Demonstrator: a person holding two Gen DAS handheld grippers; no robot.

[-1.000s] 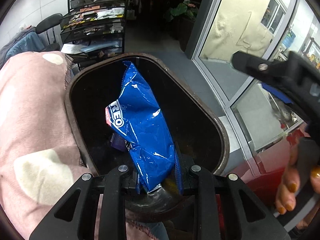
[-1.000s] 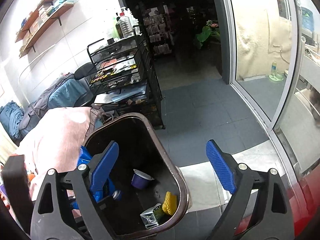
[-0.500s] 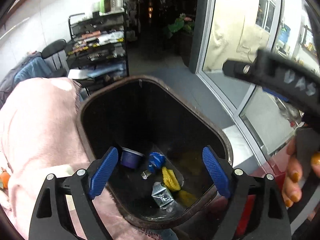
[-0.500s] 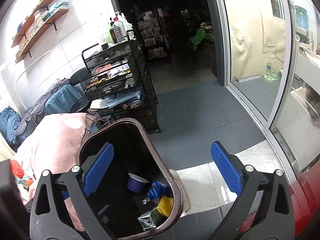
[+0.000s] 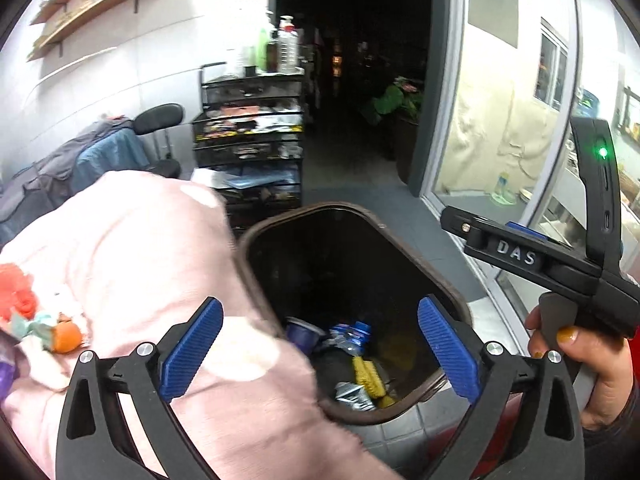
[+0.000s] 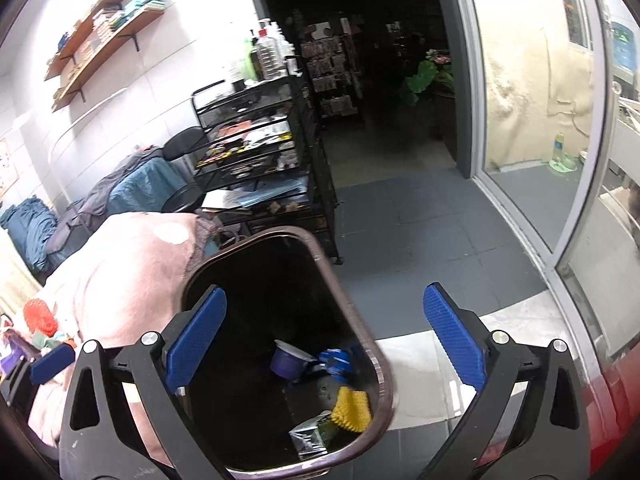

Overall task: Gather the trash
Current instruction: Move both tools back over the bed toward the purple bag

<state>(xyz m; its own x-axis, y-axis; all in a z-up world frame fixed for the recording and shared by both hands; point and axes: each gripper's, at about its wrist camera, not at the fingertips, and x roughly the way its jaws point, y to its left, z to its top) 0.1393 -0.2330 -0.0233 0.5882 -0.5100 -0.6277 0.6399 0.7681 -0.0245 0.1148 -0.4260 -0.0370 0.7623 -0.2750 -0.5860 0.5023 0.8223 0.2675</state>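
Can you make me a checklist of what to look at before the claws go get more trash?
1. Left claw empty: ok, its jaws have just been opening and nothing sits between them.
2. Right claw empty and open: ok.
3. Blue wrapper inside the bin: ok, lying at the bottom by the purple cup.
4. Bin upright: ok.
5. More trash to grab: ok, orange bits lie on the pink cloth.
6. Room left in the bin: ok, only the bottom is covered.
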